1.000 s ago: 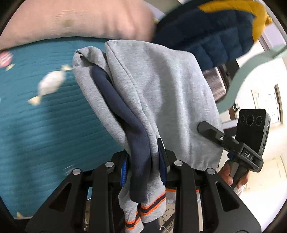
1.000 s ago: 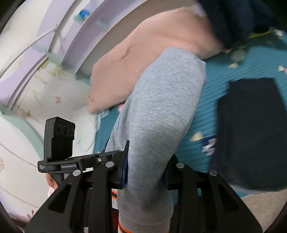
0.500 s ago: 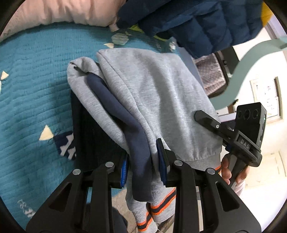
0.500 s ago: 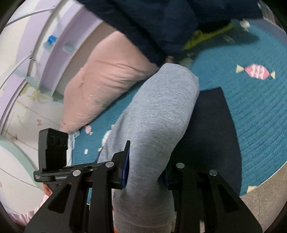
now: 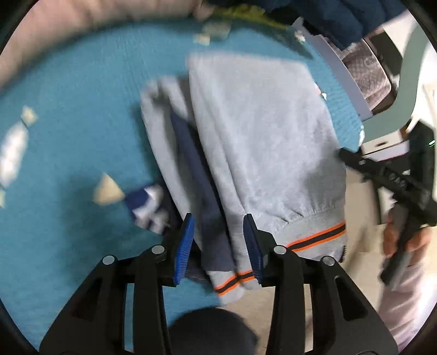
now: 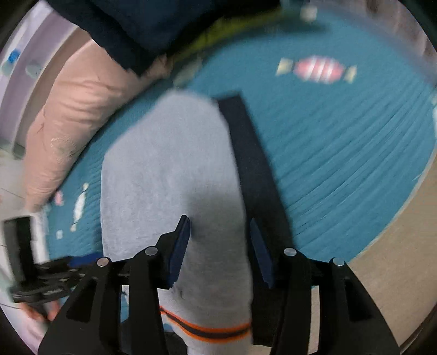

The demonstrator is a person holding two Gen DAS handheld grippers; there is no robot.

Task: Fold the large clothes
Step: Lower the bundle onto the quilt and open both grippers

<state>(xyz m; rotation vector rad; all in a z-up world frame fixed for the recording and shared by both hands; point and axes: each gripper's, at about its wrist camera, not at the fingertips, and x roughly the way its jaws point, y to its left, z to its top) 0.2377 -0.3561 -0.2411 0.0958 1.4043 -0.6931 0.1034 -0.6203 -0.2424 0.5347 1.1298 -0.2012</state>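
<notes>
The folded grey sweatshirt point(image 5: 262, 142) with a navy lining strip and an orange-and-black striped hem lies flat on the teal bed cover point(image 5: 68, 136). It rests on top of a folded dark navy garment point(image 6: 254, 163). My left gripper point(image 5: 218, 232) is open, its blue pads either side of the sweatshirt's near edge. My right gripper point(image 6: 218, 234) is open too, its jaws straddling the grey cloth point(image 6: 164, 169) near the striped hem. The right gripper also shows in the left wrist view point(image 5: 396, 185), held by a hand.
A pink pillow point(image 6: 73, 114) lies at the back left. A dark blue quilted jacket point(image 6: 131, 24) sits at the far edge of the bed. The bed's near edge and pale floor point(image 6: 396, 245) show at lower right. A white shelf unit point(image 5: 355, 87) stands beside the bed.
The sweatshirt came down from hanging in both grippers onto the dark garment on the bed. Both grippers opened and let go of it.
</notes>
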